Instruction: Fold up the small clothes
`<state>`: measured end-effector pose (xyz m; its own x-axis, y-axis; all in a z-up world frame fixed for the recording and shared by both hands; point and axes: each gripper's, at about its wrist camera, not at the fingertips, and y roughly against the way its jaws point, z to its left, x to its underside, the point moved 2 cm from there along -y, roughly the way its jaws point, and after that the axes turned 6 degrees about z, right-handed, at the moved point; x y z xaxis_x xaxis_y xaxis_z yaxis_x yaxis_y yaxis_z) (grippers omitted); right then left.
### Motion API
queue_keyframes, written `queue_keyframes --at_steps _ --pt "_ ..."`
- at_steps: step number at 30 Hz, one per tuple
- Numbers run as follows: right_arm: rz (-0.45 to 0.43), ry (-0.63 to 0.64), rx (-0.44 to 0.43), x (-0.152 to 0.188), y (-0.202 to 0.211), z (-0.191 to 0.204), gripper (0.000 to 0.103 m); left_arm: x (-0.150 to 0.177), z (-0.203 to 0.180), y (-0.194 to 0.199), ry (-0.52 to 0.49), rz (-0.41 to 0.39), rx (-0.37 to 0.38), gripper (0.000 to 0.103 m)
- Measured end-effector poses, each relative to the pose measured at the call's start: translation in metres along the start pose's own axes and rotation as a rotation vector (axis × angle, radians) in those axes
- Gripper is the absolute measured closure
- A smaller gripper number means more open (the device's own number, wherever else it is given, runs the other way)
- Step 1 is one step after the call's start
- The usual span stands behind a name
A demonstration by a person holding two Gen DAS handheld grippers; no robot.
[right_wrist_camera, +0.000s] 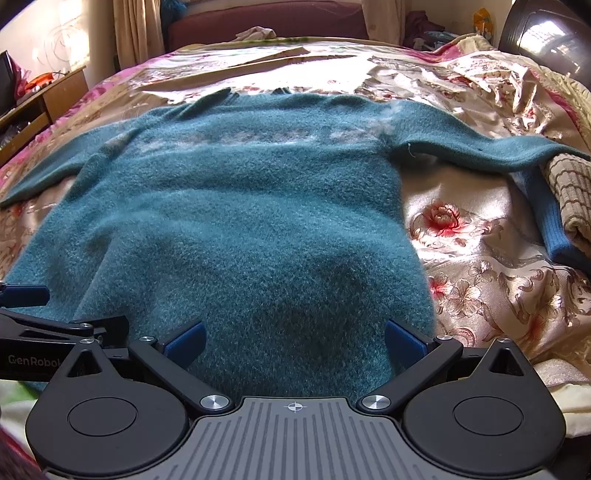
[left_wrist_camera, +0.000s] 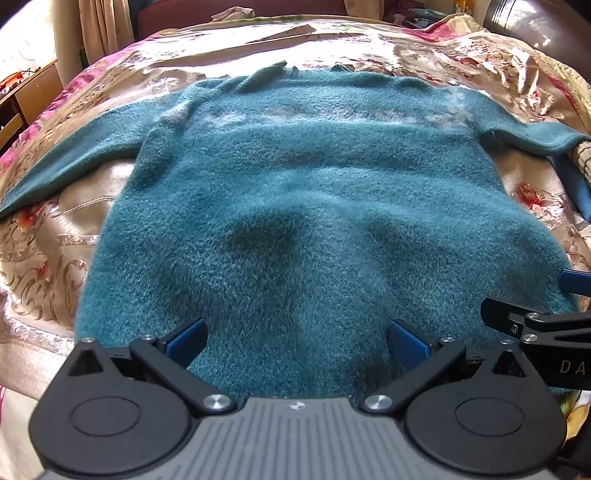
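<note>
A teal fuzzy sweater [left_wrist_camera: 314,192] lies spread flat on a bed covered by a shiny floral bedspread [left_wrist_camera: 48,266], collar at the far end, hem nearest the cameras. Its sleeves stretch out to both sides; the one on the right [right_wrist_camera: 480,147] bends over a beige checked cloth [right_wrist_camera: 570,184] at the bed's edge, its ribbed cuff [right_wrist_camera: 554,225] hanging down beside it.

The left gripper [left_wrist_camera: 297,341] sits at the hem with its blue fingers spread wide — released, fabric between them but not pinched. The right gripper [right_wrist_camera: 293,341] is likewise spread apart over the hem's right part, grasping nothing. The two tools sit just beside each other.

Beyond the bed stand a maroon sofa [right_wrist_camera: 266,22], curtains [right_wrist_camera: 136,33] and, at left, a wooden cabinet [right_wrist_camera: 44,99] — all well apart from the sweater.
</note>
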<state>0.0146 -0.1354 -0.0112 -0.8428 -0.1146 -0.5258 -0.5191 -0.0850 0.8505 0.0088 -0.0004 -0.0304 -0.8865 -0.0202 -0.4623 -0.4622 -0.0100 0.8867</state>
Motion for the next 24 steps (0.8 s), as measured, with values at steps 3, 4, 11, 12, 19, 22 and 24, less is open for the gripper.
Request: queue_keyframes --at_steps 3,4,11,12,19,22,24 --pt "0.0 0.0 0.0 0.0002 -0.0002 0.0 0.0 0.0006 0.0 -0.0007 0.0 0.003 0.0 0.0" --pt "0.002 -0.001 0.0 0.0001 -0.0008 0.0002 0.0 0.0005 0.0 -0.0009 0.001 0.004 0.0 0.0" --pt "0.006 -0.003 -0.002 0.0009 -0.0023 0.0001 0.0 0.0007 0.0002 -0.0027 0.001 0.008 0.0 0.0" --pt "0.008 -0.003 -0.002 0.0012 -0.0028 0.0001 0.0 0.0012 0.0002 -0.0032 0.001 0.009 0.001 0.0" --pt "0.024 -0.003 -0.003 0.002 -0.0061 -0.0004 0.0 0.0021 0.0006 -0.0067 0.006 0.029 0.004 0.0" --pt "0.033 -0.004 -0.002 0.0023 -0.0074 -0.0004 0.0 0.0026 0.0011 -0.0084 0.011 0.041 0.01 0.0" --pt "0.035 -0.003 -0.001 0.0018 -0.0079 -0.0002 0.0 0.0018 0.0008 -0.0094 0.012 0.046 0.011 0.0"
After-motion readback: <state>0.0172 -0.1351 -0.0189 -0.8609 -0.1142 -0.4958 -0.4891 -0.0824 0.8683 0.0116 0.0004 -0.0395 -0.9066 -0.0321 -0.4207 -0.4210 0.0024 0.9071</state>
